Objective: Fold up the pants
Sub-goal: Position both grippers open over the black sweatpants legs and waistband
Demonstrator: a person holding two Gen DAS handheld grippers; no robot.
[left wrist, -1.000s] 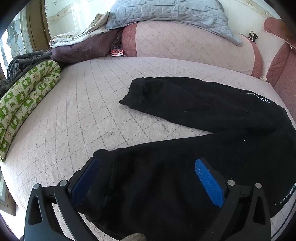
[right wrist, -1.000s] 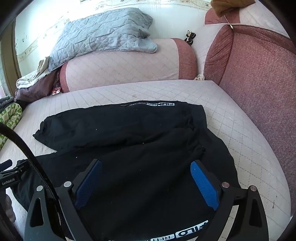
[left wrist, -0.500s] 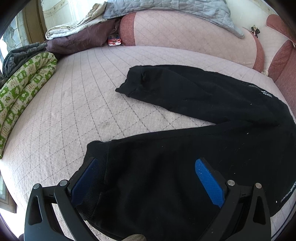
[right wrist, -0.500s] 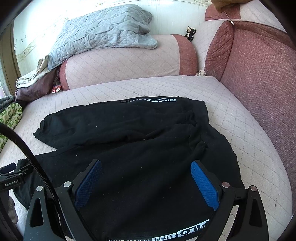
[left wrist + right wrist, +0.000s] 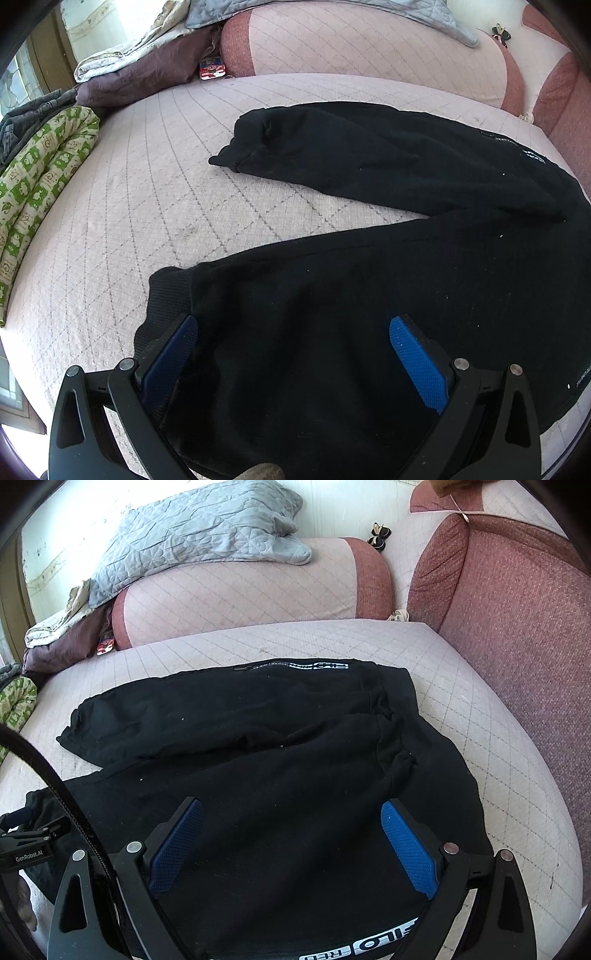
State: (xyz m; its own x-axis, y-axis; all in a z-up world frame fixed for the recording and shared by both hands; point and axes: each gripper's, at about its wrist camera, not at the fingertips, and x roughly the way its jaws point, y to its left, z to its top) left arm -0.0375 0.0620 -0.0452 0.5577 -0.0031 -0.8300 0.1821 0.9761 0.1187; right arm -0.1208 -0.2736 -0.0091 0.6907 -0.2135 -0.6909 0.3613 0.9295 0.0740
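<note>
Black pants (image 5: pixel 369 280) lie spread on a pink quilted bed (image 5: pixel 147 192), the two legs apart in a V, cuffs to the left. My left gripper (image 5: pixel 291 350) is open, low over the near leg by its cuff (image 5: pixel 166 295). In the right wrist view the pants (image 5: pixel 258 775) show a printed white waistband strip (image 5: pixel 369 945) at the near edge and another strip (image 5: pixel 325 665) at the far edge. My right gripper (image 5: pixel 290 834) is open over the waist end. Neither holds cloth.
A green patterned quilt roll (image 5: pixel 40 173) lies along the bed's left edge. A pink bolster (image 5: pixel 240 594) with a grey quilted blanket (image 5: pixel 192 528) stands at the back. Dark red cushions (image 5: pixel 517 609) line the right side. Folded dark clothes (image 5: pixel 140 81) sit at the back left.
Both grippers have moved forward and lower over the pants. The bolster and blanket have shifted up in both views. Both jaws have stayed open.
</note>
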